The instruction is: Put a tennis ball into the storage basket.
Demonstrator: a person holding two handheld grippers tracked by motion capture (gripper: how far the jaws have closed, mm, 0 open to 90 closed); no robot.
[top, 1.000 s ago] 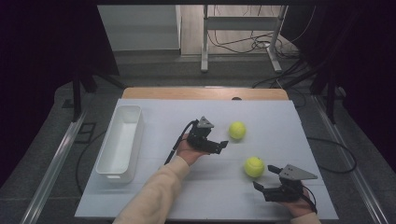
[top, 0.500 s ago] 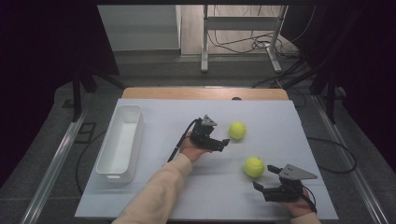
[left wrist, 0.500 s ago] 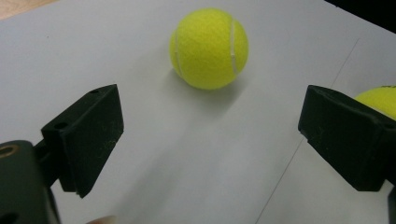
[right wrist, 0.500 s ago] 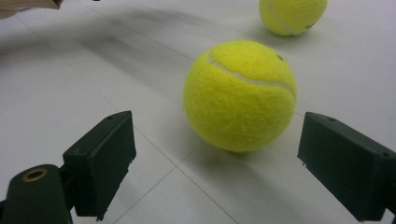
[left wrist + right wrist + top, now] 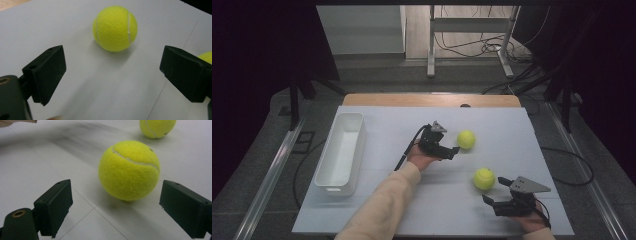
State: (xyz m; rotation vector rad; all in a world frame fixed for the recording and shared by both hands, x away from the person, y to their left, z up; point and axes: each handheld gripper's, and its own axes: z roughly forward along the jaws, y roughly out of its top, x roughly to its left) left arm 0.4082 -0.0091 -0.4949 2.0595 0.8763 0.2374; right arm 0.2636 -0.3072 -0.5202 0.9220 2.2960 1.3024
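Lying empty, the white rectangular plastic tub [image 5: 341, 151] sits left of two fuzzy yellow tennis balls [image 5: 466, 139] [image 5: 484, 178]; left claw [image 5: 451, 153] and right claw [image 5: 492, 196] gape wide, holding nothing.

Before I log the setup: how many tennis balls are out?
2: far tennis ball ahead of the left gripper; near tennis ball before the right gripper. None seems hidden.

A white table [image 5: 377, 210] has a long white tub [image 5: 340, 152] on its left side. Two yellow balls sit on the table. The left gripper [image 5: 450, 151] is just beside the far ball [image 5: 466, 139]. The right gripper [image 5: 493, 192] is near the close ball [image 5: 484, 178]. Both grippers look open.
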